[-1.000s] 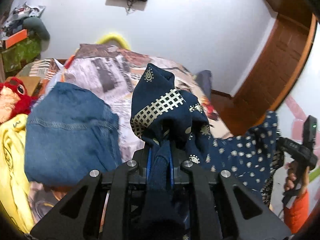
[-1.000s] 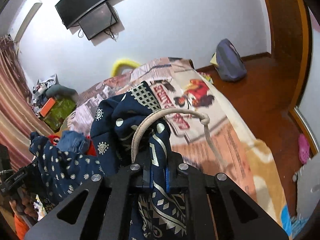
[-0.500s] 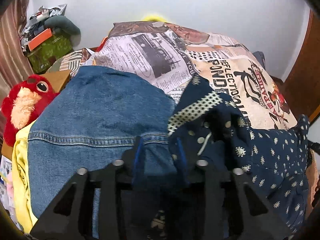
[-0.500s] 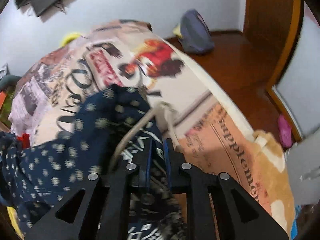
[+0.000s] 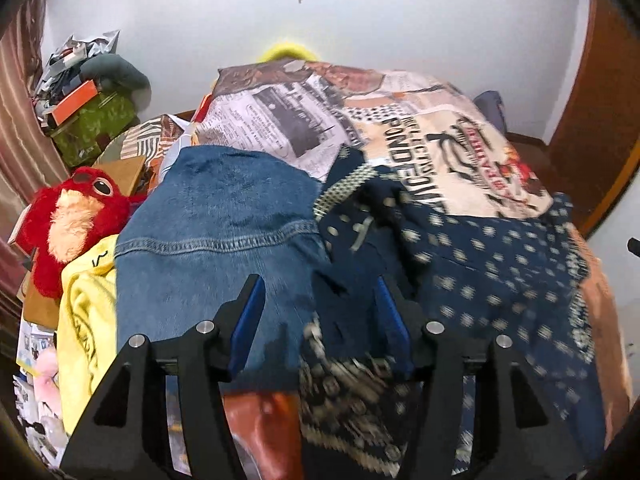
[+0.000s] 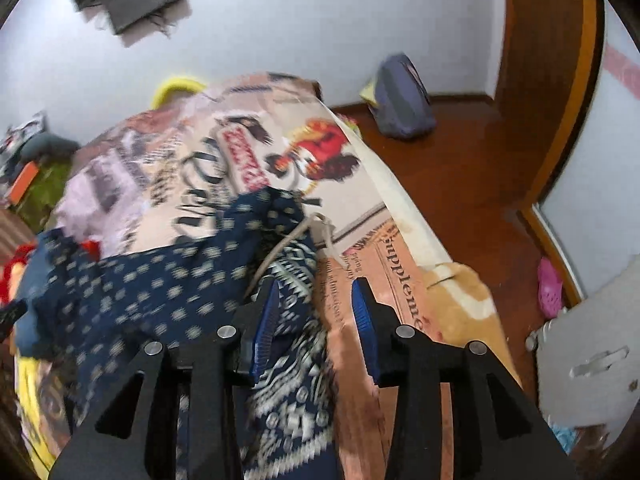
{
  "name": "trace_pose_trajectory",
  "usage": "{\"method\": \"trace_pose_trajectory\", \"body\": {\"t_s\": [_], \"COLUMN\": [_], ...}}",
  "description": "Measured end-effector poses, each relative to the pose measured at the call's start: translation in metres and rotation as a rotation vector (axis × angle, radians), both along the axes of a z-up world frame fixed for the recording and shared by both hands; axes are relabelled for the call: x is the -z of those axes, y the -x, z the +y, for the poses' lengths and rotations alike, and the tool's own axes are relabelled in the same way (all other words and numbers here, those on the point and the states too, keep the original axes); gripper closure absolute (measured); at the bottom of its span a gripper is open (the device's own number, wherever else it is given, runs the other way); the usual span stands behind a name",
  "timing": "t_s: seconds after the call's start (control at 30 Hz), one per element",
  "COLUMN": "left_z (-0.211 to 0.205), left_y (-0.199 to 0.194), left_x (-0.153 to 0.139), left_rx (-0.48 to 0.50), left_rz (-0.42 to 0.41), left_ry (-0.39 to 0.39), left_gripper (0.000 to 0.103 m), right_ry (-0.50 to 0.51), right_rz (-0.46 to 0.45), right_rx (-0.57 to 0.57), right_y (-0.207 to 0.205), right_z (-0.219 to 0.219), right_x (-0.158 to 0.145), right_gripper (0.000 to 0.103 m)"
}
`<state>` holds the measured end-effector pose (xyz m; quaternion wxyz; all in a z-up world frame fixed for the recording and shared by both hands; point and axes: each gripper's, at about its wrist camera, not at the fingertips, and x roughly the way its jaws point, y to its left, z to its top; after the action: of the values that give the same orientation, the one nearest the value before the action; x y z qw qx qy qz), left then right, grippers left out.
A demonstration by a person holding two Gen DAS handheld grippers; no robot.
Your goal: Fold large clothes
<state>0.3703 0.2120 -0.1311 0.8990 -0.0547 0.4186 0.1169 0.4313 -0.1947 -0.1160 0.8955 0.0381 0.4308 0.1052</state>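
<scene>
Room: bedroom with pale walls is surrounding the bed (image 5: 400, 120), its newspaper-print cover showing along the far edge and right edge.
Change: both of my grippers were clamping the navy patterned garment (image 5: 480, 264) 1 second ago; now both are standing with fingers spread and the cloth is lying dropped on the bed.
Garment place: it is spreading across the near right part of the bed, its left side overlapping the denim jacket (image 5: 216, 232).
Meaning: I am judging the carry finished and the flattening and first fold not yet begun.
Left gripper (image 5: 320, 312): hovering wide, low over the seam between denim and navy, pointing toward the headboard.
Right gripper (image 6: 316, 308): hovering wide over the garment's right edge near the drawstring (image 6: 280, 248), tilted down.
Neighbours: red plush toy (image 5: 72, 220) and yellow garment (image 5: 84, 320) are lying at the left edge.
</scene>
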Motion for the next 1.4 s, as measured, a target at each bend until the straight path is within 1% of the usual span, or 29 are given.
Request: {"method": "trace_pose_trajectory", "body": {"t_s": [0.07,0.17,0.23,0.3,0.33,0.37,0.4,0.43,0.53,0.63,0.8,0.87,0.93,1.0,1.07,1.13,1.23,1.3,1.33,1.4], "left_z": [-0.007,-0.017,-0.023,-0.028,-0.029,-0.03,-0.031,-0.031,-0.034,-0.034,-0.033,-0.032,-0.031,-0.03,-0.028,-0.029,-0.028,-0.025,-0.023,-0.02], "left_y": [0.014,0.041,0.056,0.075,0.084,0.091,0.1,0.107,0.127,0.141,0.159,0.165,0.17,0.176,0.18,0.184,0.194,0.198,0.201,0.204], "left_x": [-0.011,-0.029,-0.037,-0.044,-0.047,-0.048,-0.049,-0.048,-0.038,-0.019,0.032,0.048,0.068,0.09,0.111,0.128,0.136,0.14,0.144,0.15], "left_rx": [0.014,0.04,0.054,0.068,0.074,0.077,0.08,0.083,0.105,0.116,0.145,0.141,0.143,0.138,0.127,0.117,0.11,0.096,0.084,0.063], "left_rz": [-0.014,-0.038,-0.044,-0.053,-0.056,-0.059,-0.064,-0.065,-0.033,0.014,0.13,0.159,0.198,0.241,0.283,0.316,0.294,0.291,0.292,0.281], "left_ry": [0.01,0.013,0.009,0.01,0.012,0.016,0.024,0.031,0.046,0.083,0.226,0.265,0.32,0.398,0.468,0.515,0.567,0.611,0.649,0.715], "left_gripper": [0.042,0.041,0.041,0.041,0.038,0.035,0.034,0.033,0.033,0.033,0.033,0.033,0.033,0.033,0.033,0.033,0.033,0.033,0.032,0.032], "right_ry": [0.0,0.008,0.031,0.053,0.06,0.067,0.071,0.074,0.084,0.092,0.092,0.111,0.132,0.141,0.132,0.12,0.095,0.022,-0.005,-0.083], "right_rz": [-0.038,-0.091,-0.117,-0.137,-0.144,-0.151,-0.158,-0.165,-0.175,-0.125,-0.015,0.034,0.077,0.118,0.164,0.216,0.299,0.325,0.337,0.382], "right_rx": [-0.026,-0.063,-0.099,-0.12,-0.131,-0.147,-0.159,-0.168,-0.18,-0.19,-0.196,-0.196,-0.199,-0.197,-0.197,-0.193,-0.176,-0.157,-0.146,-0.14], "right_y": [0.02,0.047,0.068,0.083,0.089,0.098,0.107,0.114,0.135,0.149,0.162,0.166,0.17,0.172,0.176,0.177,0.177,0.176,0.176,0.171], "right_z": [0.001,0.005,0.011,0.016,0.018,0.02,0.022,0.024,0.029,0.031,0.03,0.027,0.022,0.017,0.012,0.006,-0.003,-0.014,-0.017,-0.024], "right_x": [-0.016,-0.034,-0.044,-0.049,-0.051,-0.052,-0.052,-0.053,-0.047,-0.03,0.006,0.021,0.035,0.048,0.061,0.076,0.098,0.106,0.108,0.115], "right_gripper": [0.058,0.053,0.052,0.051,0.048,0.043,0.04,0.035,0.031,0.027,0.027,0.027,0.027,0.027,0.027,0.027,0.027,0.023,0.021,0.021]}}
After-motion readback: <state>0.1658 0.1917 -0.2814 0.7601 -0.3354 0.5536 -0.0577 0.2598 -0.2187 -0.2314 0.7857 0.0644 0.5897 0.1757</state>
